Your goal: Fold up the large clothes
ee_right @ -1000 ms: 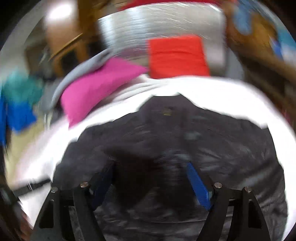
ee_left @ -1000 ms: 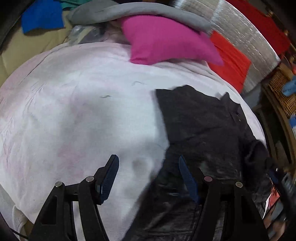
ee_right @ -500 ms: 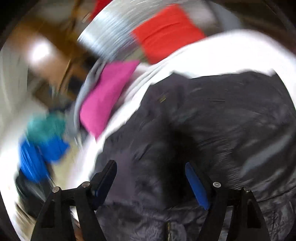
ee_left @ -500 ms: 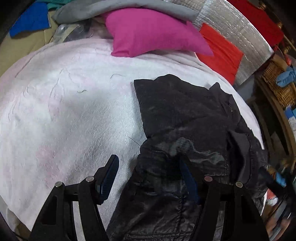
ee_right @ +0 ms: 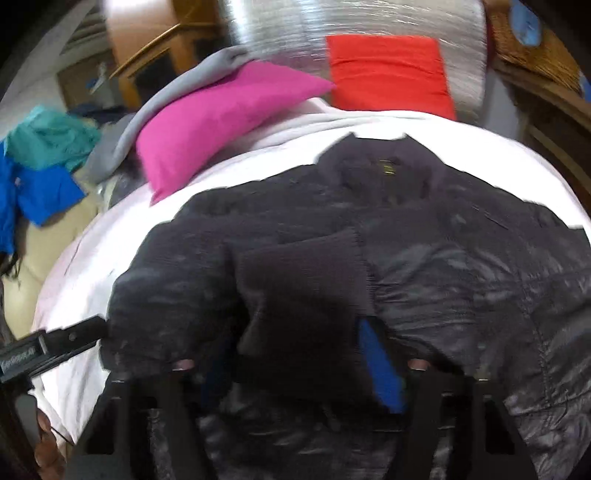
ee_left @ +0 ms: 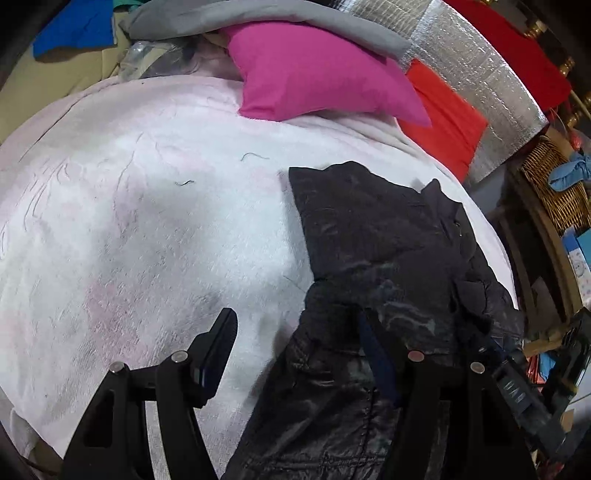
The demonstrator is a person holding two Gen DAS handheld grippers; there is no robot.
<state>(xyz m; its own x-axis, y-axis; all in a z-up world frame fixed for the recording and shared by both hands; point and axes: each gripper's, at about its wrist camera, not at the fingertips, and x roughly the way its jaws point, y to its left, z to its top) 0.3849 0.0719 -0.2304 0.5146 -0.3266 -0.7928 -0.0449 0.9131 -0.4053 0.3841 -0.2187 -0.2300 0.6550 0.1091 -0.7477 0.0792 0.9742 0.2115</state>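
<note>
A black quilted jacket (ee_left: 380,273) lies on a white blanket (ee_left: 147,221) covering the bed; in the right wrist view the jacket (ee_right: 461,258) fills the middle. My left gripper (ee_left: 295,350) is open over the jacket's left edge, left finger above the blanket, right finger above the fabric. My right gripper (ee_right: 295,350) is open low over the jacket; a dark sleeve cuff (ee_right: 306,284) lies between its fingers and hides the left finger. The left gripper's body (ee_right: 48,347) shows at the far left.
A pink pillow (ee_left: 317,74) and a grey garment (ee_left: 258,14) lie at the bed's head. A red cushion (ee_left: 447,118) leans on a silver foil panel (ee_left: 476,81). Blue and teal clothes (ee_right: 40,166) lie left. A wicker basket (ee_left: 554,184) stands right.
The right wrist view has swung back level over the jacket, and the sleeve cuff now lies between the right fingers. The left gripper has shifted slightly and stays open.
</note>
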